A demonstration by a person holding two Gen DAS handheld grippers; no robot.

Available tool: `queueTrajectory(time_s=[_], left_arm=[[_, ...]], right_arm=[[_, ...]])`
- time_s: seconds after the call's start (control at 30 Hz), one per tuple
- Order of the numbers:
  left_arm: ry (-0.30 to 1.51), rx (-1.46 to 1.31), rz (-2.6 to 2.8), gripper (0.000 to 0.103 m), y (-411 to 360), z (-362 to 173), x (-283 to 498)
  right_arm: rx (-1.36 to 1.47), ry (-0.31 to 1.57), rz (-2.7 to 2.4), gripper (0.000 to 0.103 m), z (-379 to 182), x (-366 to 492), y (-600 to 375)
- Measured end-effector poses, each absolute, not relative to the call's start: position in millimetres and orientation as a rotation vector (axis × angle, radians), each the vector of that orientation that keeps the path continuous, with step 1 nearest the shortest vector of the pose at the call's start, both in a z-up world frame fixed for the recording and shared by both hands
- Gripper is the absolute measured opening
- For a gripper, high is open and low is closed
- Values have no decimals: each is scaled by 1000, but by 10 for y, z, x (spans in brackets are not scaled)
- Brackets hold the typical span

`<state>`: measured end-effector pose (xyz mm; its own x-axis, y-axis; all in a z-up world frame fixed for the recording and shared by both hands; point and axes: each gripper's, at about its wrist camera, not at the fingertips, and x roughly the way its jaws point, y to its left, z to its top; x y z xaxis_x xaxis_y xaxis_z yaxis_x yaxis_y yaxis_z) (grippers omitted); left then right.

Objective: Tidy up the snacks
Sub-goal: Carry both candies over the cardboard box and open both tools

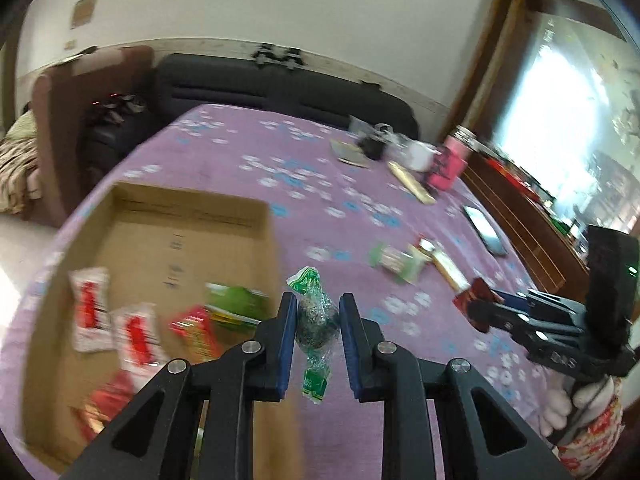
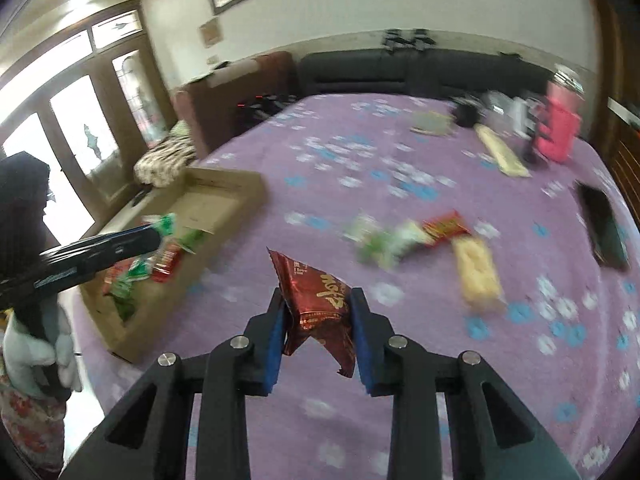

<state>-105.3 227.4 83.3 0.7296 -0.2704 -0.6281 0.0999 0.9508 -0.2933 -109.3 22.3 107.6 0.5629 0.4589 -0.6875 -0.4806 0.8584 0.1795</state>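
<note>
Meanwhile the left hand-held gripper (image 1: 318, 320) pinches a green-wrapped candy (image 1: 316, 316) between its pads, just beside the box (image 1: 192, 204) of snacks on the purple counter (image 1: 248, 148). The right hand-held gripper (image 2: 318, 312) is clamped on a red packet (image 2: 320, 304), lifted above the counter, with loose snacks (image 2: 400, 240) lying beyond.
</note>
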Motion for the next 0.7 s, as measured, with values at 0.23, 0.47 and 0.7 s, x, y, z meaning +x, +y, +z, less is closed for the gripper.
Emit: queueTrajectory(time_s=[0.23,0.47,0.7], left_arm=[[765,-294,-123,22,2855,740,-793],[822,-306,-74,23,3147,564,-409],[858,-380,-40,25,3431,383,-247]], right_arm=[[-91,788,673,30,1216,-950,1112],[-110,856,704,30,1097,-596,1826],[-139,918,676,30,799,-284,2260]])
